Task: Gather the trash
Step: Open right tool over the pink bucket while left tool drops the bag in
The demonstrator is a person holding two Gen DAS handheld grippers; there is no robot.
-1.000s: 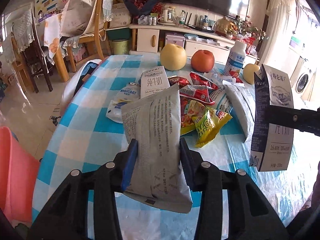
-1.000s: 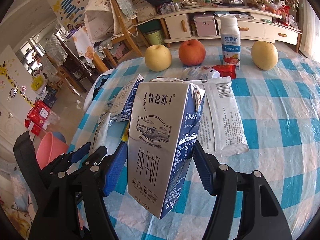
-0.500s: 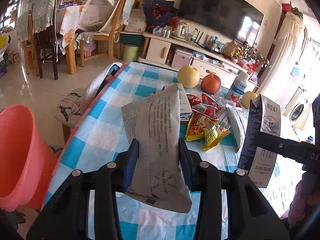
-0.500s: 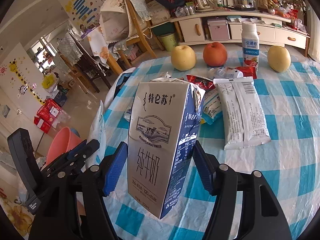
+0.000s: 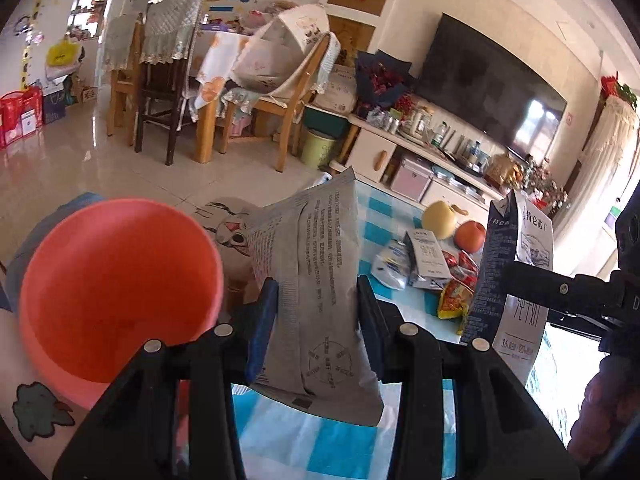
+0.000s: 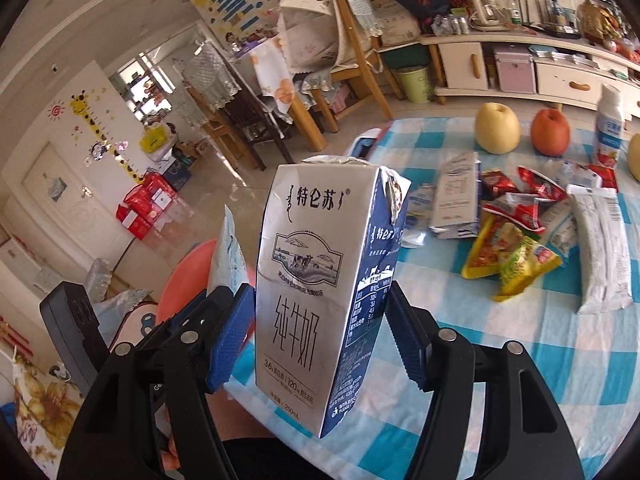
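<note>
Trash is in both claws at once. Clamped between the blue pads of the left gripper point(image 5: 316, 320) is a flat grey printed pouch point(image 5: 316, 280), standing upright with its bottom edge sagging below the fingers; it hangs near the table's left edge, just right of a round pink bin point(image 5: 116, 296) that sits lower, off the table on the floor side. In the right wrist view, the right gripper point(image 6: 320, 332) is clenched on a white and dark-blue milk carton point(image 6: 320, 300), held upright with its torn top uppermost, the pads pressing on its two side faces. That same carton shows at the right of the left wrist view, beside the pouch and apart from it. More litter lies farther out on the blue-and-white checked tablecloth point(image 6: 520, 360): a second flattened carton point(image 6: 456, 196), red and yellow snack wrappers point(image 6: 516, 248), and a long white sachet point(image 6: 604, 256) at the right. At the far edge of the table stand a yellow pear point(image 6: 497, 128), a red apple point(image 6: 550, 132) and a white drink bottle point(image 6: 610, 124). Beyond the table are wooden chairs point(image 5: 280, 120) draped in cloth and a dark television point(image 5: 488, 84) over a low white cabinet.
</note>
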